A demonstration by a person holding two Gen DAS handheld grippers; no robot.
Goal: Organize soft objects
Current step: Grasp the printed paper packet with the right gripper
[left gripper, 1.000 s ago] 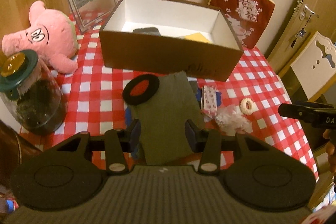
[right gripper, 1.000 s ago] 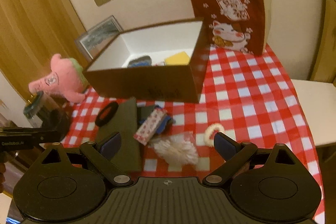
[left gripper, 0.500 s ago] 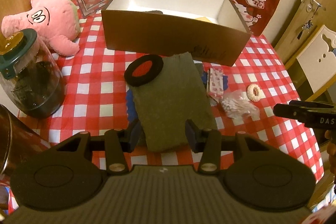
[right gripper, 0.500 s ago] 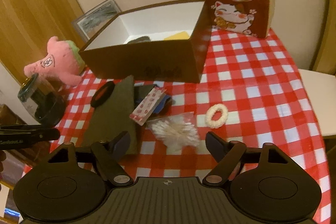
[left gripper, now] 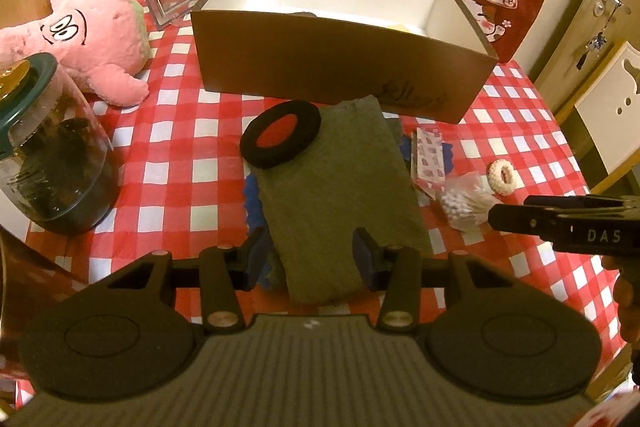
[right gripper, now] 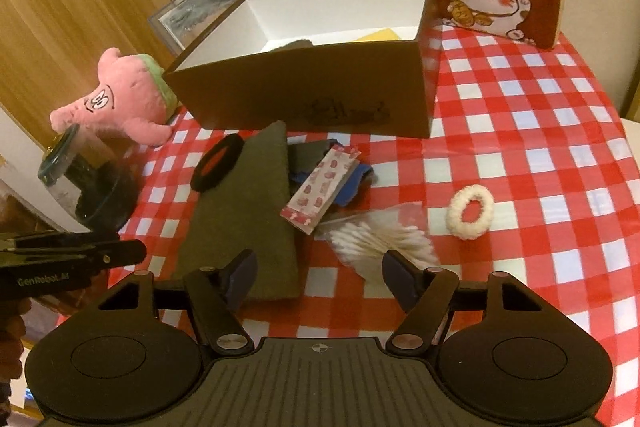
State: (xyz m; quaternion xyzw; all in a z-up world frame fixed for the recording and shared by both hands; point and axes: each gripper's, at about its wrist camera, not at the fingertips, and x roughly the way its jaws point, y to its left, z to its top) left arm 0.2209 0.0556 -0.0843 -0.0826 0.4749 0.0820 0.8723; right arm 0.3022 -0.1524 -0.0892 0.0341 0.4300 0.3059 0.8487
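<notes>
Folded olive cloth [left gripper: 336, 195] flat on checked tablecloth [left gripper: 172, 131], in front of brown box [left gripper: 332, 67]; long axis runs from box toward left gripper [left gripper: 310, 251]. Left gripper jaws apart, straddling cloth's near end, pads not pressing. Right gripper [right gripper: 320, 275] jaws have just been closing, nothing gripped; cotton-swab bag [right gripper: 380, 239] just beyond. Black ring [left gripper: 280, 139] overlaps cloth's far left corner. Bare tablecloth right of box. Box open-topped, holds dark item and something yellow, possibly sponge.
</notes>
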